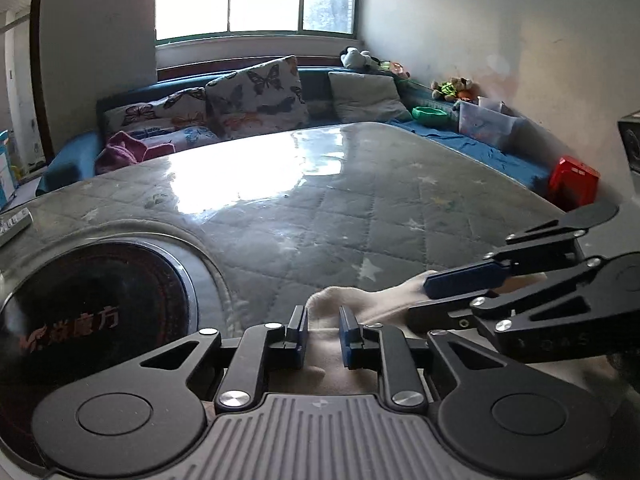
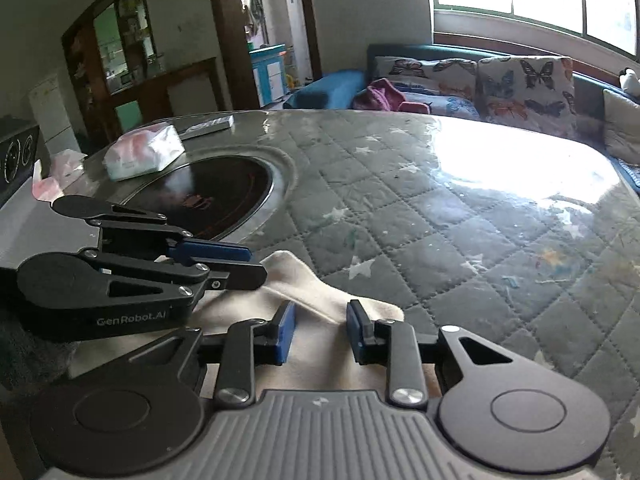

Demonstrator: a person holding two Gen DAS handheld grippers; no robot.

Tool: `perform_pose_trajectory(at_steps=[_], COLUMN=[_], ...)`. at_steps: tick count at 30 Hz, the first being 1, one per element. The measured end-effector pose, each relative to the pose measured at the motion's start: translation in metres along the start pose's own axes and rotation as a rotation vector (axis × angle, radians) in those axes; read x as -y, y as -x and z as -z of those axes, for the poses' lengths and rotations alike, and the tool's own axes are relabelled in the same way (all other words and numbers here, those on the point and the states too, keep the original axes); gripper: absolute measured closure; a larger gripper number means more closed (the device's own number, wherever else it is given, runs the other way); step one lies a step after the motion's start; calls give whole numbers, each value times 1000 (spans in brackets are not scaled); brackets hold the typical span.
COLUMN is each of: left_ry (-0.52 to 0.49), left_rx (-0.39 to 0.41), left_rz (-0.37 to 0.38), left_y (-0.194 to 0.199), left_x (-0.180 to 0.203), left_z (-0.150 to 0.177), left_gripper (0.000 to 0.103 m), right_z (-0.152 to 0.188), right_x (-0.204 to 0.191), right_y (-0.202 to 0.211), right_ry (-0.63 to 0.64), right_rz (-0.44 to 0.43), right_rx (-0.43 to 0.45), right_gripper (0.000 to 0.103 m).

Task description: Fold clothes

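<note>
Garment: one cream, soft knit cloth [image 1: 360, 304] lies rumpled at the near edge of the table [image 1: 320, 208], a grey quilted star-print cover under clear plastic.
Left gripper [image 1: 323, 330]: fingers parted, released, straddling a raised fold of the cloth without pinching it.
Right gripper [image 2: 321, 330]: fingers likewise spread and released over the cloth's near right part.
Step, as I judge it: taking hold of two edges to begin a fold.
Doing it well: close each pair on one layer only, near a corner, then lift evenly together.
Count: two grippers, one garment, one round black inset hob [image 2: 212, 200] at far left, one white tissue pack [image 2: 144, 154].
</note>
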State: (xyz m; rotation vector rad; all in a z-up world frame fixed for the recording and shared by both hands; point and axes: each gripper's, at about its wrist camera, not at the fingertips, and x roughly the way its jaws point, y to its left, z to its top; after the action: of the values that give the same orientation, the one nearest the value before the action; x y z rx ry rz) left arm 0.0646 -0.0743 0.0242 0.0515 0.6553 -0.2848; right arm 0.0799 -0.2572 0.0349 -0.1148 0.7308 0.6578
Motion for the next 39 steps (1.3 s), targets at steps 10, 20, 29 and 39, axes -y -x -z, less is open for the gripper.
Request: perform_pose_trajectory(at_steps=[10,20,29,39], left_ry=[11,16,0,-224], left_rx=[-4,2,33,70], left_rz=[-3,-26,-60,217], left_y=[-1,-1,10,47], left_x=[-3,-1,11,101], left_z=[-1,1,2,20], left_gripper=[83,79,79,80], right_z=[9,50,71,46], right_x=[-31,-27,14,59], right_y=[12,66,111,92], right_ry=[148,61,-81,-160], right_rz=[-22,11,106,96], right_rx=[-4,0,-9,37], right_gripper=[76,76,76,77])
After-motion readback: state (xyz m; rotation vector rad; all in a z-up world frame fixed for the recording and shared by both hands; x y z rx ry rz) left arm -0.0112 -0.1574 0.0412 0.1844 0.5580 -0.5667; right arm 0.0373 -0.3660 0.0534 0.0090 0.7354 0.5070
